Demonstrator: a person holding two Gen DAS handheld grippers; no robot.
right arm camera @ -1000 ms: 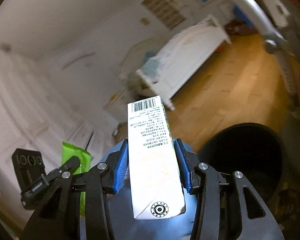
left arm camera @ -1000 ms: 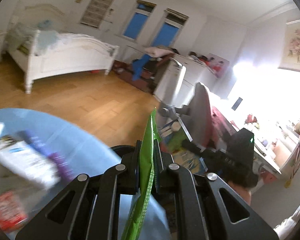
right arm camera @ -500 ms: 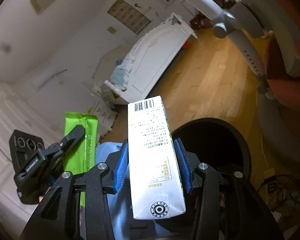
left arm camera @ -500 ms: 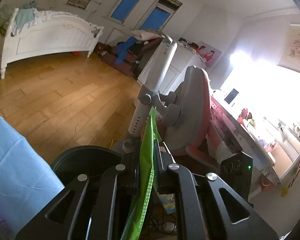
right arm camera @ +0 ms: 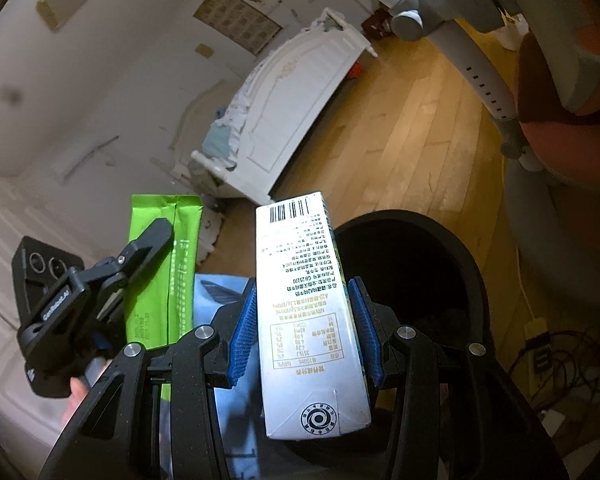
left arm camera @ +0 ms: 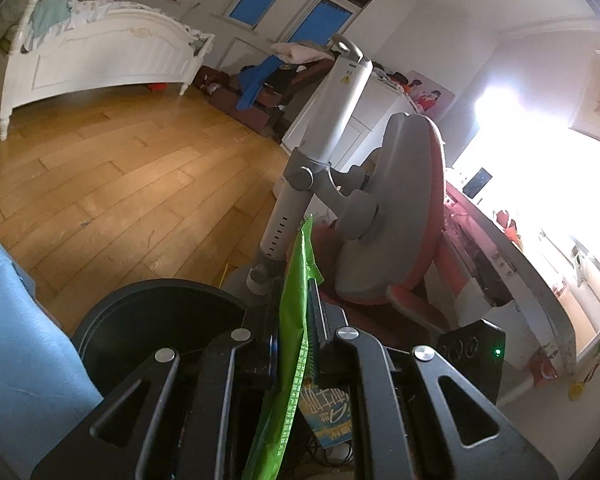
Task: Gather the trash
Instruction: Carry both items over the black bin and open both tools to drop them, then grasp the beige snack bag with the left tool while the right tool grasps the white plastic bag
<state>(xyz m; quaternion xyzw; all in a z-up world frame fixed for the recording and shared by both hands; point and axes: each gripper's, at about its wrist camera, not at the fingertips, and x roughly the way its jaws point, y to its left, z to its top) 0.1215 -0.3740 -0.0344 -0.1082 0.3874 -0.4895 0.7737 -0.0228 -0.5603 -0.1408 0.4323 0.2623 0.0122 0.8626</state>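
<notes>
My left gripper (left arm camera: 296,320) is shut on a flat green wrapper (left arm camera: 294,344) that stands edge-on between its jaws, beside the rim of a black trash bin (left arm camera: 148,304). From the right wrist view the same green wrapper (right arm camera: 160,272) shows broadside in the left gripper (right arm camera: 156,240), left of the bin. My right gripper (right arm camera: 304,320) is shut on a white milk carton (right arm camera: 308,312) with a barcode at its far end, its blue pads (right arm camera: 244,328) pressing both sides. The carton hangs over the near rim of the black trash bin (right arm camera: 432,276).
A blue cloth-covered surface (left arm camera: 16,352) lies at the left, close to the bin. A grey and red desk chair (left arm camera: 396,216) stands just behind the bin. A white bed (left arm camera: 96,56) is across the wooden floor (left arm camera: 108,184). Cables and a power strip (right arm camera: 540,348) lie right of the bin.
Both grippers moved off the blue surface and sank toward the black bin, which now looms larger. The wrapper and carton stay held.
</notes>
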